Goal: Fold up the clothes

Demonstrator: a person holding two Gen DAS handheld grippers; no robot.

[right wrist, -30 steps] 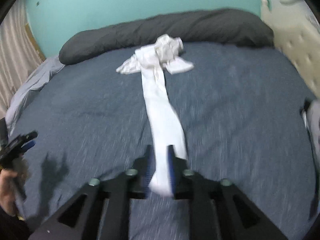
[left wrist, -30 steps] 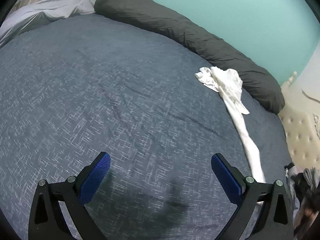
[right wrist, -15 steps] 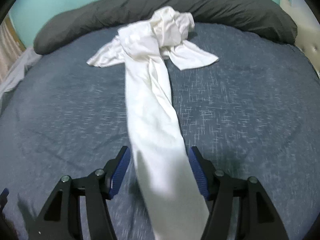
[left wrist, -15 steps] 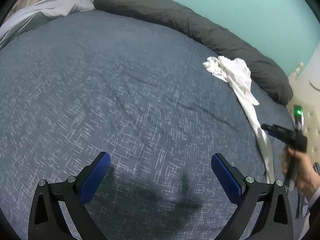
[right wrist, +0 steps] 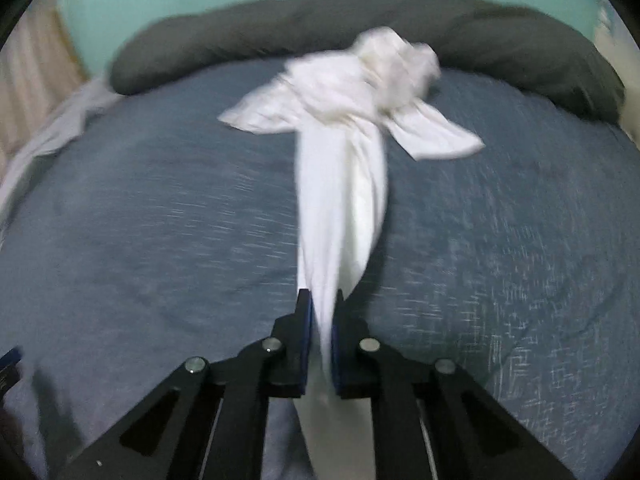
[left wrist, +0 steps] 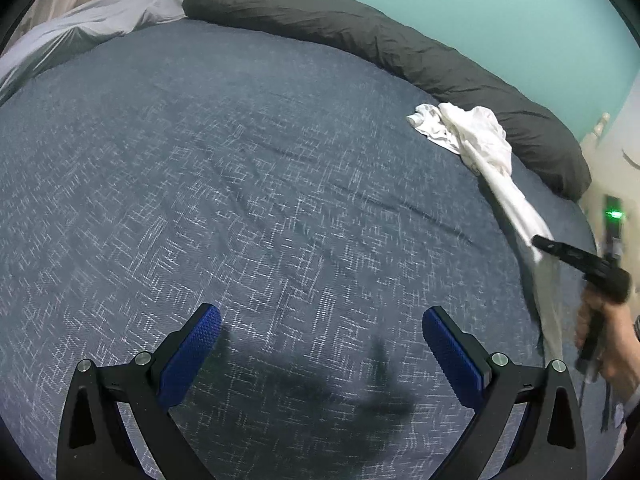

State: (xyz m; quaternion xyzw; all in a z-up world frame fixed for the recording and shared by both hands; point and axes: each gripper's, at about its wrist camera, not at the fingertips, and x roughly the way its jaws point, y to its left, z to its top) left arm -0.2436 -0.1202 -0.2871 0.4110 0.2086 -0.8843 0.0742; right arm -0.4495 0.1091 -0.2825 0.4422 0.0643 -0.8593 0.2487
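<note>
Two grippers are working over the bed (left wrist: 240, 200). The right gripper (right wrist: 320, 320) is pinching the near end of the white garment (right wrist: 340, 208), its jaws clamped together on the cloth. The garment is stretching as a narrow band straight ahead of those jaws, its long axis pointing toward the far edge of the bed, where its bunched end is lying just beside the dark bolster (right wrist: 520, 44). The left gripper (left wrist: 320, 344) is hovering over bare bedcover with its jaws wide apart and holding nothing; the garment (left wrist: 484, 148) is lying well off to its right. The right hand is therefore judged nearer, and the left is likely needing to travel rightward to take a second hold.
</note>
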